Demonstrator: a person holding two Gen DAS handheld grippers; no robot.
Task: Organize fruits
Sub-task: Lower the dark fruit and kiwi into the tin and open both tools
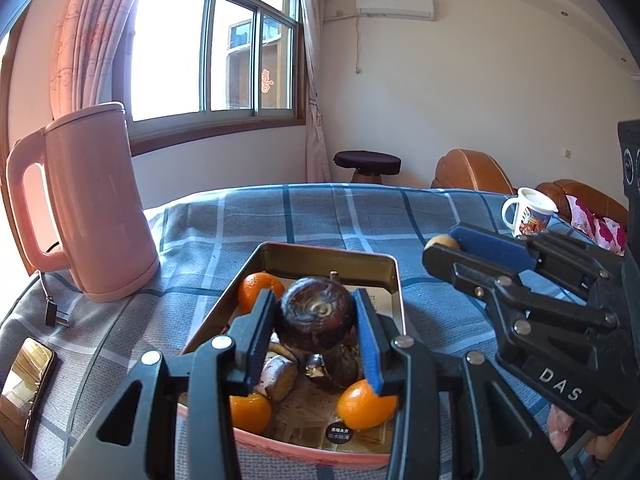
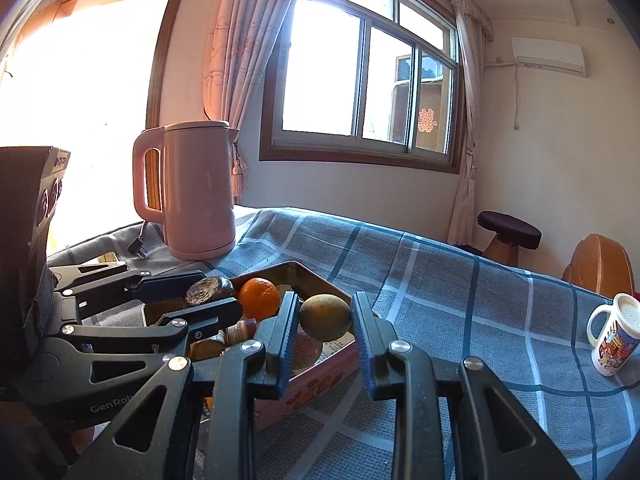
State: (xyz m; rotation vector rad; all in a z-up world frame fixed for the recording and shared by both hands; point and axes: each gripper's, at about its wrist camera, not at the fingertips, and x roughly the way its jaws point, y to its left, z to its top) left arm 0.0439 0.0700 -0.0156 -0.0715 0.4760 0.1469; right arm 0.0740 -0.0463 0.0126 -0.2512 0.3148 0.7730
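Table (image 1: 344,216): I see a blue-grey checked cloth over it, and everything I'm working with sits on its near left part.
Kettle (image 1: 92,204): pink, upright, far left of the tin, its plug lying loose on the cloth; I judge it is simply parked clear of my working zone.
Tin (image 1: 332,258): an open rectangular metal box, gold inside, printed pink outside, near and centre. I read it as the collecting place for the fruit, which is why both grippers hang over it.
Left gripper (image 1: 316,322): my blue-padded fingers are closed to a medium gap on the dark fruit, lifted above the pile inside the tin. I judge I hold it there to set it down or take it out; I cannot tell which.
Right gripper (image 2: 325,320): fingers pinch the yellow-green fruit from both sides, above the tin's right rim, so it can go in without bumping my other hand.
Mug (image 2: 614,338): white, printed, far right, well apart from the tin.
Dark fruit (image 1: 316,314): round, brown-purple, wrinkled and glossy, a pale ring at its end facing me.
Oranges (image 1: 366,404): three bright ones in the tin, two near, one far left, with small brown pieces between them.
Yellow-green fruit (image 2: 325,317): oval, smooth, dull-skinned, with brownish blotches.
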